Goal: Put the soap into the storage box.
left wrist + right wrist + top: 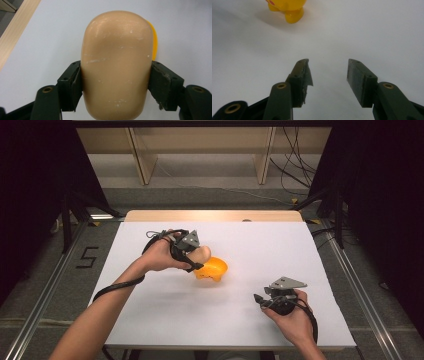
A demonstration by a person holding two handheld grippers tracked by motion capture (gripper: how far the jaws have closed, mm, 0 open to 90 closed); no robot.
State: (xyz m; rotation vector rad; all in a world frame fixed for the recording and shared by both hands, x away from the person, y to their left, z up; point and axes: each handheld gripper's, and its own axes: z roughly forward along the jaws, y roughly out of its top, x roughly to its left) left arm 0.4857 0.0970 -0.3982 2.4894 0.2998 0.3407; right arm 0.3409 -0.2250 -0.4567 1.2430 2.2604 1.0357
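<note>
Left gripper (116,82) has its jaws clamped on the tan piece (117,62), beside the yellow toy (212,269) mid-bench; right gripper (328,75) waits, jaws apart, nothing grabbed yet.

Tan rounded piece (117,65), yellow toy (212,268) (red-spotted), white table (250,310).

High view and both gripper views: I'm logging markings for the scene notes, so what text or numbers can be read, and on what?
"5" – black tape mark on the floor left of the table.
The beige and yellow toy, held by the left gripper, shows no readable text; its red spots are not letters.
</note>
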